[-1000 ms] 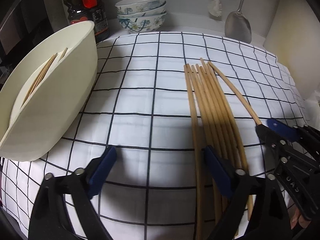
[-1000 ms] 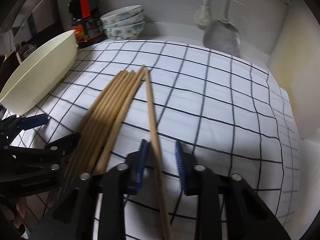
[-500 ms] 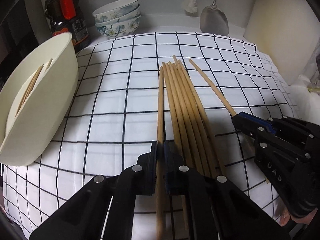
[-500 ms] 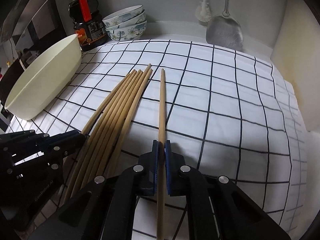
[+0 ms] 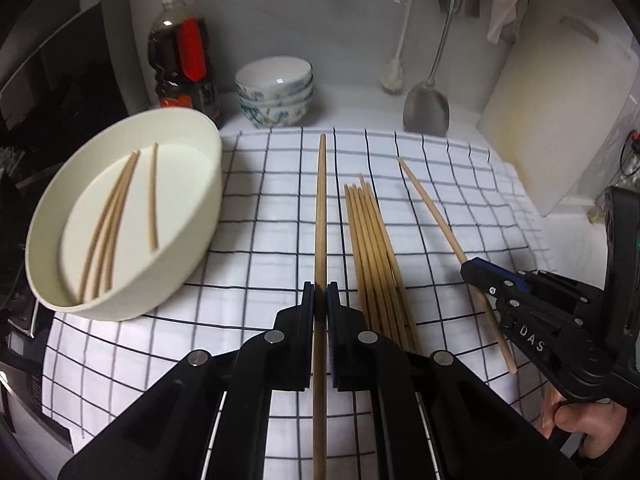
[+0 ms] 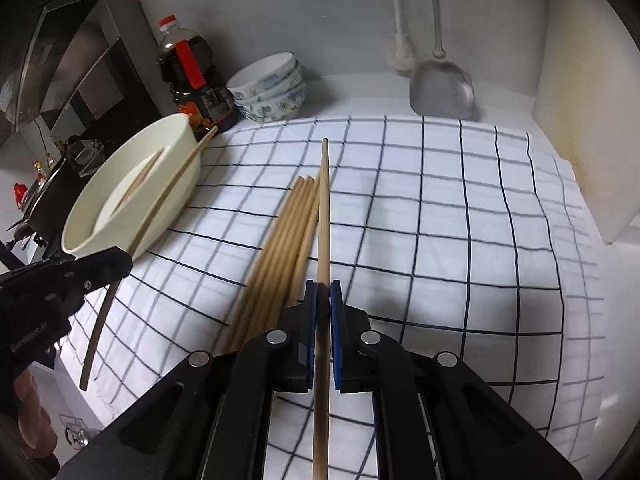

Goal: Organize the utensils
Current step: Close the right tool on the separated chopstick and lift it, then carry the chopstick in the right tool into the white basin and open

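Note:
My left gripper (image 5: 320, 294) is shut on one wooden chopstick (image 5: 321, 216) and holds it above the checked cloth. My right gripper (image 6: 323, 292) is shut on another chopstick (image 6: 324, 216), also raised; it shows in the left wrist view (image 5: 472, 270) with its chopstick (image 5: 430, 208). A bundle of several chopsticks (image 5: 374, 252) lies on the cloth between them, also in the right wrist view (image 6: 280, 248). A cream bowl (image 5: 192, 216) at the left holds three chopsticks (image 5: 116, 208). The left gripper (image 6: 120, 258) with its chopstick (image 6: 168, 192) shows in the right wrist view beside the bowl (image 6: 172, 196).
A soy sauce bottle (image 5: 182, 64), stacked patterned bowls (image 5: 276, 92), a brush (image 5: 394, 76) and a metal spatula (image 5: 426, 108) stand along the back wall. A white cutting board (image 5: 560, 120) leans at the right. The checked cloth (image 5: 260, 216) covers the counter.
Both grippers closed, each on one chopstick, then lifted and drew back from the bundle. The views now sit higher and show more of the bowl's inside.

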